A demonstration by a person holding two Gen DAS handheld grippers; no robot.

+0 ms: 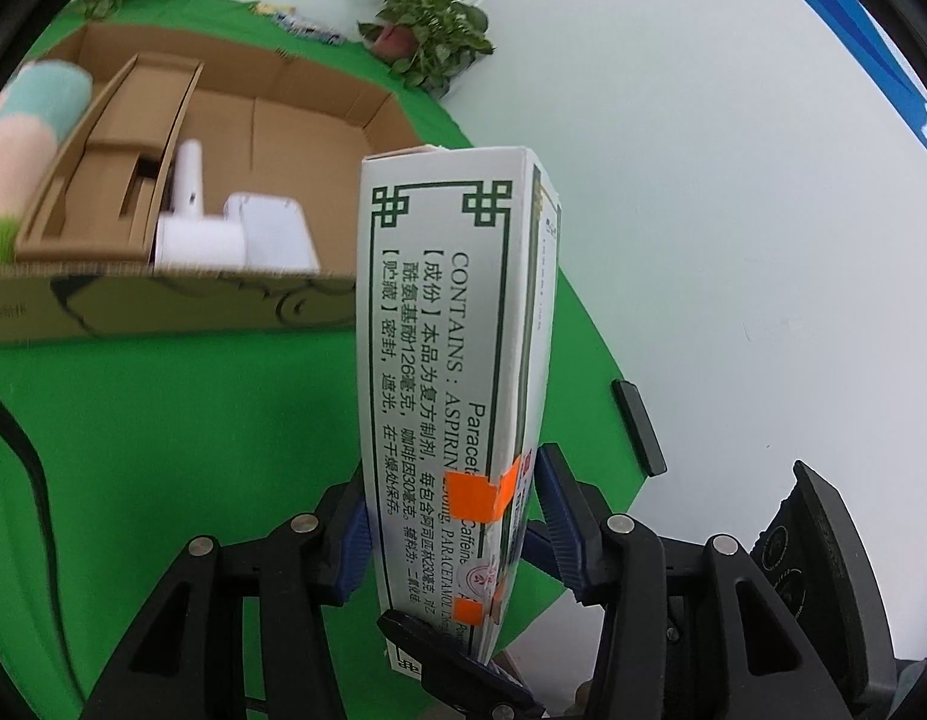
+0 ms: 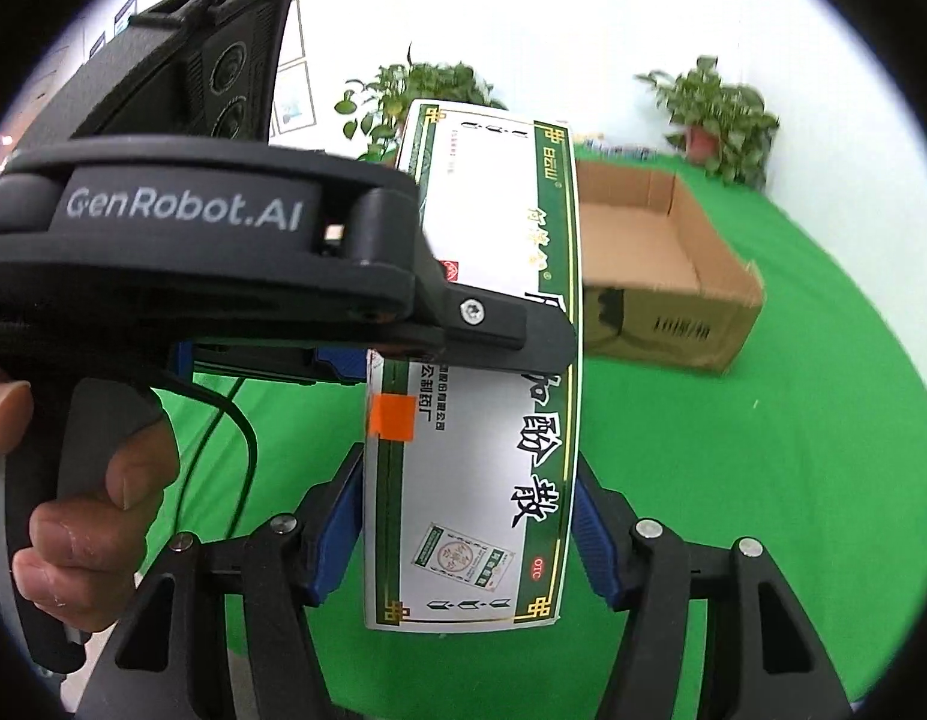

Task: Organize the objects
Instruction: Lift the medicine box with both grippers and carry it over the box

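A white medicine box [image 1: 451, 360] with green borders, Chinese print and orange tape is held in the air between both grippers. My left gripper [image 1: 448, 531] is shut on its narrow sides. In the right wrist view the same box [image 2: 481, 420] shows its broad face, and my right gripper [image 2: 469, 531] has its blue pads against both edges of it. The left gripper's black body [image 2: 223, 276], held by a hand, crosses the box from the left. An open cardboard box [image 1: 235, 138] lies on the green cloth beyond, also in the right wrist view [image 2: 661, 258].
The cardboard box holds white items [image 1: 235, 228] and a cardboard insert [image 1: 127, 150]. A pastel roll [image 1: 31, 126] lies at its left. Potted plants [image 1: 427, 30] [image 2: 715, 114] stand at the back. The green cloth [image 1: 193, 420] ends at a white surface [image 1: 733, 240] on the right.
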